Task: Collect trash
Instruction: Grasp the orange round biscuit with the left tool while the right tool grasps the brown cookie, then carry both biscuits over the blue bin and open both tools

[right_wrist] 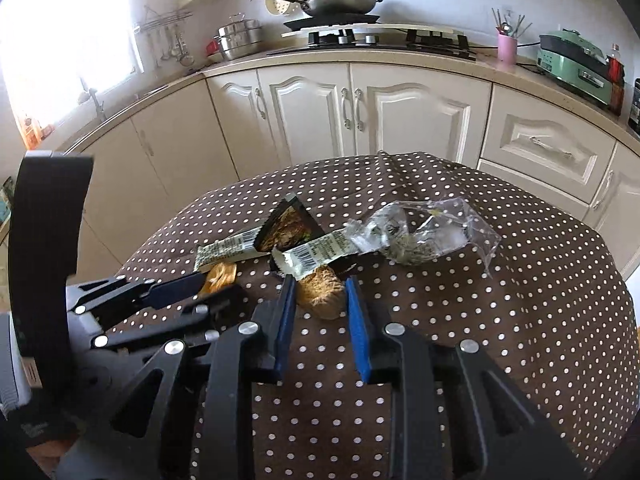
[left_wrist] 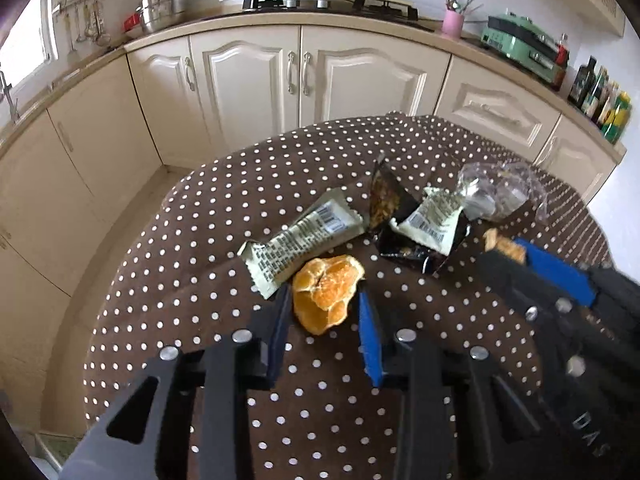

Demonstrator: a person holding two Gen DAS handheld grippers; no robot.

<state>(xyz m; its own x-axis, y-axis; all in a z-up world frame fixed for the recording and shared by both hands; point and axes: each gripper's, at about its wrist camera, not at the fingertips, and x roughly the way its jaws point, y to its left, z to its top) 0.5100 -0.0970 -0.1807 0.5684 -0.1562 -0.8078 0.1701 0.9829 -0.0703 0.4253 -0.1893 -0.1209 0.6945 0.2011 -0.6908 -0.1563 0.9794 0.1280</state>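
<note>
On the brown polka-dot tablecloth (left_wrist: 224, 208) lies a heap of trash: two pale barcode wrappers (left_wrist: 304, 236) (left_wrist: 432, 220), a black snack wrapper (left_wrist: 384, 196) and a crumpled clear plastic bag (left_wrist: 496, 192). My left gripper (left_wrist: 324, 294) is shut on a piece of orange peel (left_wrist: 326, 296), with a blue pad against each side. My right gripper (right_wrist: 320, 282) is shut on a tan, crumbly chunk (right_wrist: 320, 294) just in front of the wrappers (right_wrist: 320, 252). Each gripper also shows in the other's view: the right gripper (left_wrist: 506, 248), the left gripper (right_wrist: 219, 282).
The table's far edge drops to the floor (left_wrist: 132, 216) in front of cream kitchen cabinets (left_wrist: 248, 80). The counter behind carries a stove with a pan (right_wrist: 340, 0), a steel pot (right_wrist: 238, 38), a pink utensil cup (right_wrist: 506, 48), a green appliance (right_wrist: 576, 64) and bottles (left_wrist: 600, 96).
</note>
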